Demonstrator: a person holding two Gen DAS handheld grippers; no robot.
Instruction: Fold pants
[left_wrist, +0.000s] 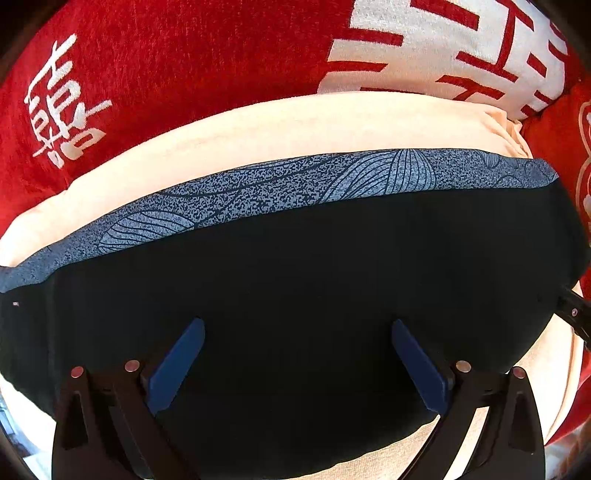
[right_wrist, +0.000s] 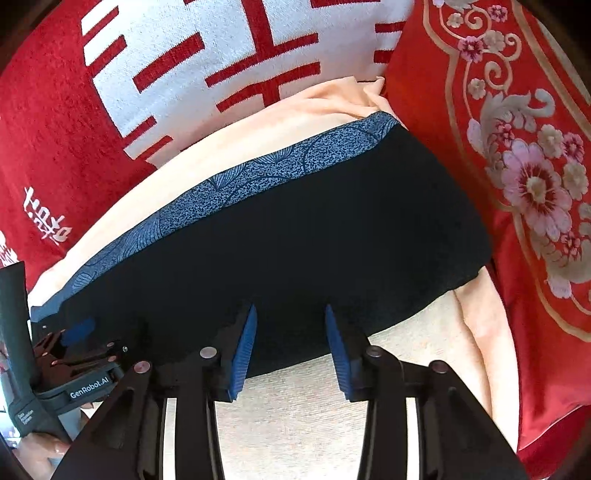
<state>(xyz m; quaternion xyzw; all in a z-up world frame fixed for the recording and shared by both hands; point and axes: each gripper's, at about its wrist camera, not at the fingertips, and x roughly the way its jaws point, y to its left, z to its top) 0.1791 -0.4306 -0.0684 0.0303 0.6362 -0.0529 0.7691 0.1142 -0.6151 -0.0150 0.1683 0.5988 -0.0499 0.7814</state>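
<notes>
- Claw on the left hand, the left claw, is hovering with its blue pads spread wide, gripping nothing, over the dark fabric of the pants.
- Right claw is standing partly open, its ribbed blue pads a narrower gap apart, empty, and poised at the near edge of the pants.
- Seen from the right wrist, the left claw is sitting just beside the left end of the garment; whether it is touching the cloth cannot be told.
- Pants are lying folded into a compact black block, with a blue speckled waistband bearing leaf-line patterns running along the far edge.
- Garment is resting on a cream blanket, which is showing beyond its far and near edges.
- Red cushion with white embroidered characters is sitting past the blanket's far left, a red and white patterned cushion is lying behind it, and a red floral cloth is lying along the right side.
</notes>
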